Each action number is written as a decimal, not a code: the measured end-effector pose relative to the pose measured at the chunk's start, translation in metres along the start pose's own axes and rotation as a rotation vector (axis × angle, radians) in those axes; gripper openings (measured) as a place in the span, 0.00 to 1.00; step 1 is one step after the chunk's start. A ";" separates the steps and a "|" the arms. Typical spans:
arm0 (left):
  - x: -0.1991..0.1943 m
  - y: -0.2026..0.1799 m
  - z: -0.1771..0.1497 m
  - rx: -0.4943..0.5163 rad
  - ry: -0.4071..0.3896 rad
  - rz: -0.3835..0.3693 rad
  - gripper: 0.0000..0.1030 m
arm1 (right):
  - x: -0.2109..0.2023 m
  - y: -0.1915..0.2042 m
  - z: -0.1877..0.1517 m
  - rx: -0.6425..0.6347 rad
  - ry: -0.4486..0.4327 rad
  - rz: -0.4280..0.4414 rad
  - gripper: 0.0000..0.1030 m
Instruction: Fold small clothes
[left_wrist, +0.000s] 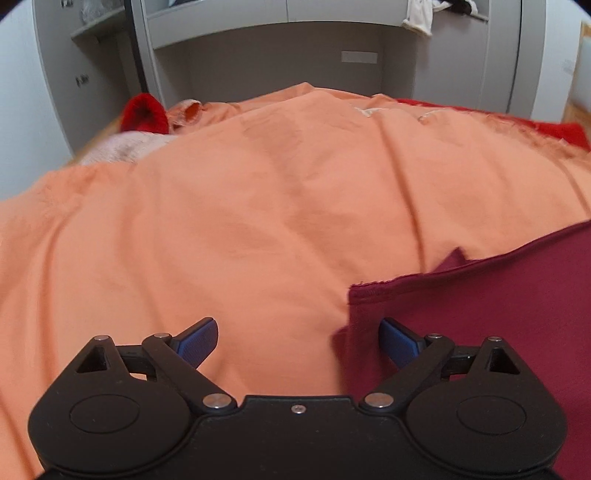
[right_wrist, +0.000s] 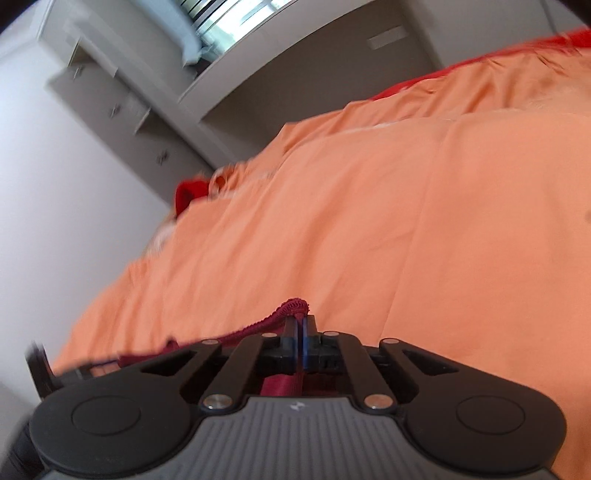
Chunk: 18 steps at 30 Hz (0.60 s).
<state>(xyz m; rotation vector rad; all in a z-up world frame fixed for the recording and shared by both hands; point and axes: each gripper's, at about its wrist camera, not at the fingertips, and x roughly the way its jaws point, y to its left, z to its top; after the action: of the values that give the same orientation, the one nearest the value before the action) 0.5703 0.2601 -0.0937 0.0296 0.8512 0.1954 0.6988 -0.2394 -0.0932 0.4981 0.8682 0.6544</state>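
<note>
A dark maroon garment (left_wrist: 480, 325) lies on an orange bedsheet (left_wrist: 258, 221), at the lower right of the left wrist view. My left gripper (left_wrist: 298, 341) is open just above the sheet, with the garment's left edge between its blue pads (left_wrist: 197, 341). My right gripper (right_wrist: 300, 332) is shut on a ribbed maroon hem (right_wrist: 291, 308) of the garment and holds it above the sheet (right_wrist: 369, 221); the view is tilted and blurred.
A red cloth item (left_wrist: 146, 112) and a pale pink cloth (left_wrist: 122, 146) lie at the bed's far left corner. Grey cabinets and shelves (left_wrist: 258, 62) stand behind the bed. A white cloth (left_wrist: 419, 16) hangs from a shelf.
</note>
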 end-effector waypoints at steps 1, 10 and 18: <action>0.002 -0.002 0.000 0.013 0.001 0.028 0.92 | 0.000 -0.002 0.001 -0.002 0.003 -0.004 0.02; 0.004 -0.014 0.004 -0.019 -0.074 0.077 0.93 | -0.004 -0.033 -0.008 0.107 -0.035 -0.011 0.02; 0.029 -0.013 -0.004 -0.058 0.003 0.052 0.93 | 0.019 -0.057 -0.022 0.152 0.029 -0.066 0.19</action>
<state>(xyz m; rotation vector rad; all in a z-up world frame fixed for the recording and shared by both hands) 0.5883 0.2521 -0.1190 -0.0032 0.8479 0.2687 0.7079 -0.2632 -0.1525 0.5954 0.9621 0.5388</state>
